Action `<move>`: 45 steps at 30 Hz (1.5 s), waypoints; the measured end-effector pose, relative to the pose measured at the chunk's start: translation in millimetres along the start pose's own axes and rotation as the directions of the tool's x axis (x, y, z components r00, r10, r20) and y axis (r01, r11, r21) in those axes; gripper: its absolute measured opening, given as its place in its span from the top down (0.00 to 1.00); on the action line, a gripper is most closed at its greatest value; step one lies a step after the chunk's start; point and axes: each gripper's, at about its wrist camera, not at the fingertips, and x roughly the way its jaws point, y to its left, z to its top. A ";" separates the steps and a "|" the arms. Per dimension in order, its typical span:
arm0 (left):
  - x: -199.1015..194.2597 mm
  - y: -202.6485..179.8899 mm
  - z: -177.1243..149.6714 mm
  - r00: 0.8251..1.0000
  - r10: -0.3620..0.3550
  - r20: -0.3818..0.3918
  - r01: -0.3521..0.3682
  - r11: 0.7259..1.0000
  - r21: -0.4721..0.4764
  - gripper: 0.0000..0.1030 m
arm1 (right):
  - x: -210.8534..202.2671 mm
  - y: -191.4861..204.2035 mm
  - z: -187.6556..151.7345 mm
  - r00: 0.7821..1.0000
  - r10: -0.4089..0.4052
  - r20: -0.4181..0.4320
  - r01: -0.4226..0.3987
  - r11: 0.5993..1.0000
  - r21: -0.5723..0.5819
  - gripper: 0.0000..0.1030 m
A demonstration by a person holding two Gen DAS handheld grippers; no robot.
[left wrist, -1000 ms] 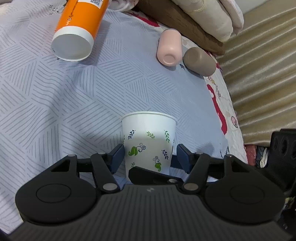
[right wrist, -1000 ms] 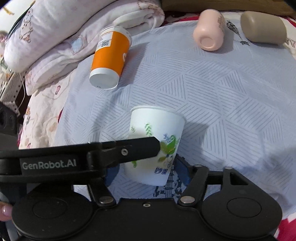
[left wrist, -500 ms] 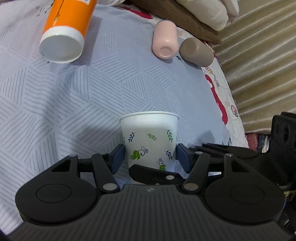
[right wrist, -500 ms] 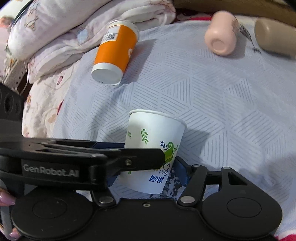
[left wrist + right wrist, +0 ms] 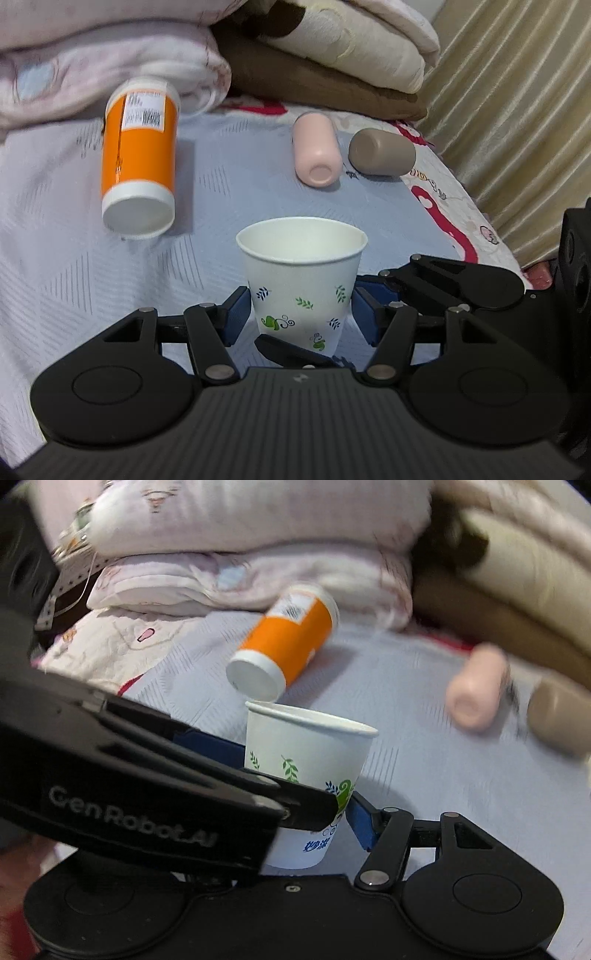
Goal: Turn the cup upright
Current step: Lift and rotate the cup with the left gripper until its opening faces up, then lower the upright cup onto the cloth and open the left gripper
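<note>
A white paper cup (image 5: 301, 280) with green leaf prints stands mouth up, held between both grippers above the grey-blue patterned bed cover (image 5: 55, 258). My left gripper (image 5: 301, 319) has its blue pads on the cup's lower sides and is shut on it. The cup also shows in the right wrist view (image 5: 303, 775). My right gripper (image 5: 295, 812) is shut on it too; its right blue pad (image 5: 360, 823) touches the cup, and its left finger is hidden behind the left gripper's black body (image 5: 147, 786), which crosses in front.
An orange-and-white container (image 5: 138, 170) lies on its side at the back left. A pink cup (image 5: 316, 155) and a taupe cup (image 5: 382, 151) lie on their sides at the back right. Folded quilts (image 5: 332, 48) are stacked behind. A curtain (image 5: 517, 110) hangs on the right.
Both grippers have tilted up with the cup, so the view now looks more level across the bed and the cup's open mouth shows. The right wrist view is motion-blurred.
</note>
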 end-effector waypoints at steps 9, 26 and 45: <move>-4.4 -12.5 -8.2 0.988 0.048 0.147 -0.063 0.993 0.100 0.43 | 3.7 14.8 -12.3 0.972 -0.137 0.190 0.175 0.964 -0.199 0.35; 18.4 -4.6 -17.2 0.993 0.040 0.111 -0.051 0.993 0.103 0.43 | 30.7 -7.8 -4.8 0.981 -0.107 0.161 0.133 0.978 -0.160 0.35; -27.8 -23.3 -22.1 0.993 0.078 0.089 -0.085 0.993 0.084 0.23 | -7.0 -6.3 -5.4 0.990 -0.125 -0.060 0.127 0.991 0.032 0.24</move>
